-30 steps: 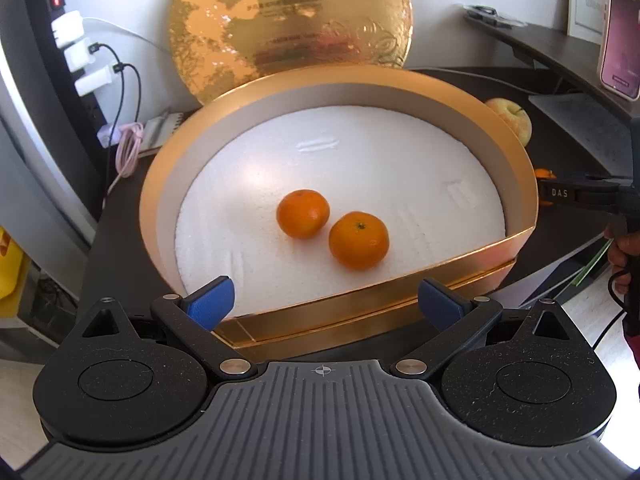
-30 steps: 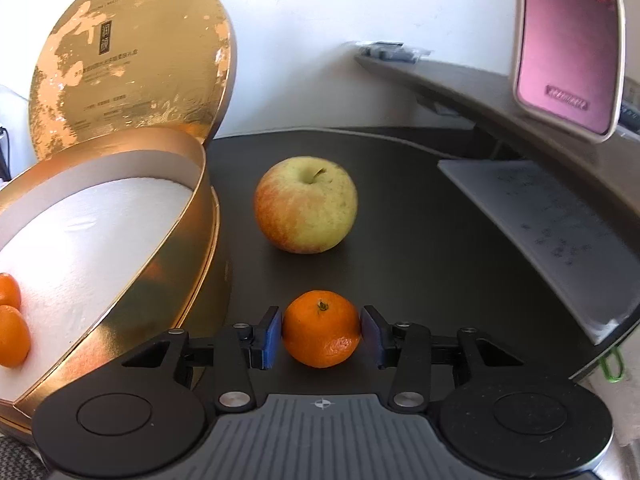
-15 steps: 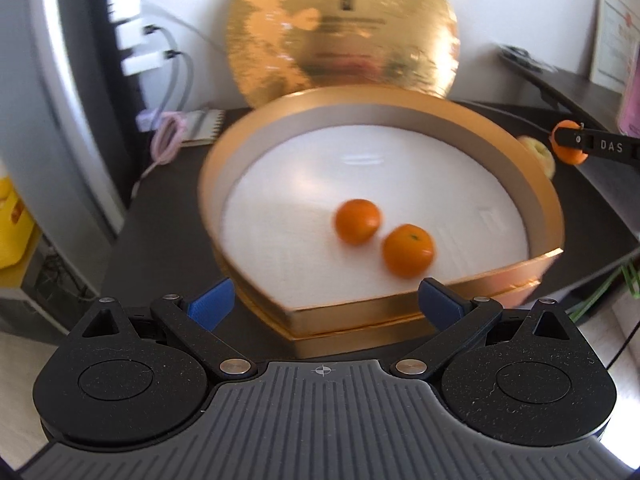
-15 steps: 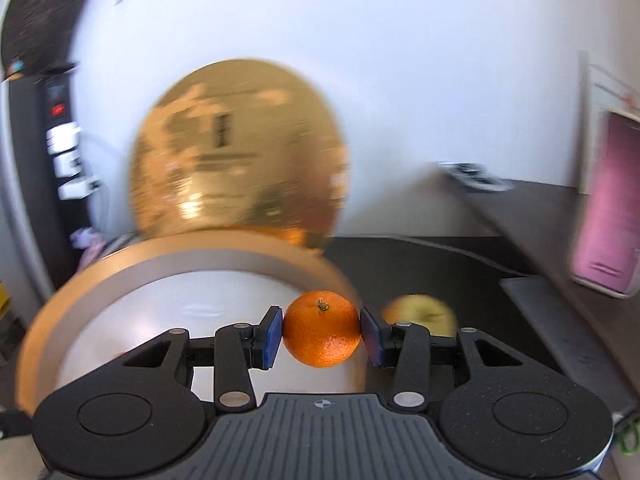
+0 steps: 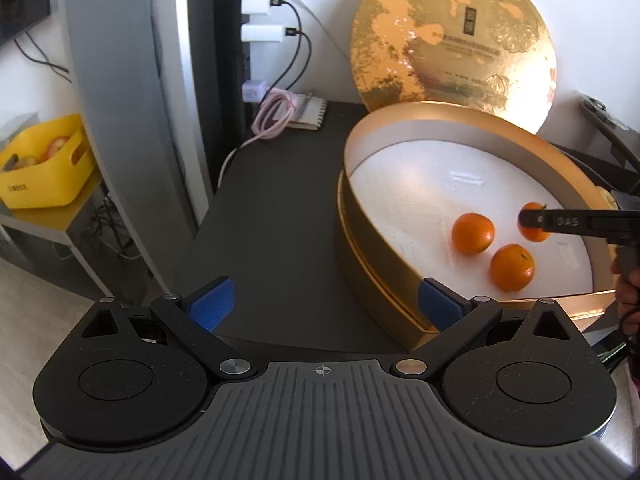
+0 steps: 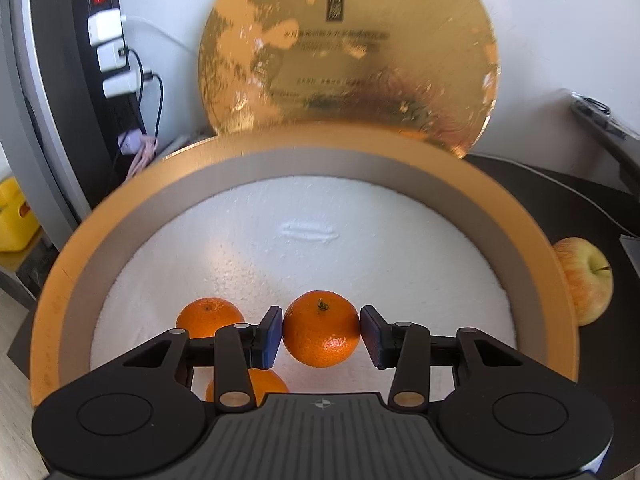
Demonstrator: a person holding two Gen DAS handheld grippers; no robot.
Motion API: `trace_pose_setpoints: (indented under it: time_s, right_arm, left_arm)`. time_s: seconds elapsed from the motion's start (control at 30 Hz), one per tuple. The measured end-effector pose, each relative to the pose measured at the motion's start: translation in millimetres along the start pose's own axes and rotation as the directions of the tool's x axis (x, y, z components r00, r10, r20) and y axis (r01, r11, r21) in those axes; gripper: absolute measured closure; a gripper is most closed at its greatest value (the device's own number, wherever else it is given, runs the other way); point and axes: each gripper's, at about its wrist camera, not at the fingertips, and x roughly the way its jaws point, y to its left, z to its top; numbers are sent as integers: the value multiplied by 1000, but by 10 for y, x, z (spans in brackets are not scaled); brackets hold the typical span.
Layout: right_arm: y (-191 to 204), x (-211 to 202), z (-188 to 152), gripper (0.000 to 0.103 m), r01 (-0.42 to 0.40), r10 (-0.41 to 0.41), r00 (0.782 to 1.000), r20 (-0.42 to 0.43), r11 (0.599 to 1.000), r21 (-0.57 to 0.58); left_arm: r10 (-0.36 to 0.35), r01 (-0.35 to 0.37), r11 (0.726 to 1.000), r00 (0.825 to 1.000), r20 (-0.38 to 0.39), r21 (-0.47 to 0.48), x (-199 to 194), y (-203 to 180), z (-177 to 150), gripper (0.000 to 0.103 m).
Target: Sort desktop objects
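My right gripper point(image 6: 321, 335) is shut on a mandarin point(image 6: 321, 334) and holds it above the white foam floor of the round gold box point(image 6: 100, 248). Two more mandarins lie in the box, one point(image 6: 208, 318) at the left finger and one point(image 6: 260, 386) partly hidden under the gripper body. In the left wrist view the held mandarin point(image 5: 534, 216) hangs at the tip of the right gripper over the box point(image 5: 384, 240), beside the two resting mandarins point(image 5: 473, 234) point(image 5: 513, 267). My left gripper point(image 5: 326, 304) is open and empty, left of the box over the dark desk.
The box's gold lid point(image 6: 348, 52) leans on the wall behind it. An apple point(image 6: 586, 280) sits on the desk right of the box. A power strip with chargers point(image 5: 260, 16), a pink cable point(image 5: 276, 116), a notepad point(image 5: 310, 114) and a yellow bin point(image 5: 44, 168) lie left.
My right gripper carried the mandarin left from beside the apple to over the box. My left gripper swung left, so the box now sits at the right of its view.
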Motion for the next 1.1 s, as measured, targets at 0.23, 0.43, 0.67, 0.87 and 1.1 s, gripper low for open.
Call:
trace_pose_setpoints:
  time_s: [0.23, 0.43, 0.67, 0.87, 1.1]
  right_arm:
    - [43, 92, 8, 58, 9, -10, 999, -38, 1000, -13]
    - [-4, -9, 2, 58, 6, -6, 1000, -30, 1000, -12]
    - [-178, -389, -73, 45, -15, 13, 999, 48, 999, 42]
    - [-340, -835, -213, 36, -40, 28, 992, 127, 995, 89]
    - [-543, -1226, -490, 24, -45, 19, 984, 176, 989, 143]
  left_arm:
    - [8, -9, 1000, 1000, -15, -15, 35, 72, -5, 2]
    - [7, -7, 1000, 1000, -16, -13, 24, 70, 12, 2]
    - [7, -7, 1000, 1000, -9, 14, -49, -23, -6, 2]
    - [-2, 2, 998, 1000, 3, 59, -125, -222, -26, 2]
    - [-24, 23, 992, 1000, 8, 125, -194, -538, -60, 2]
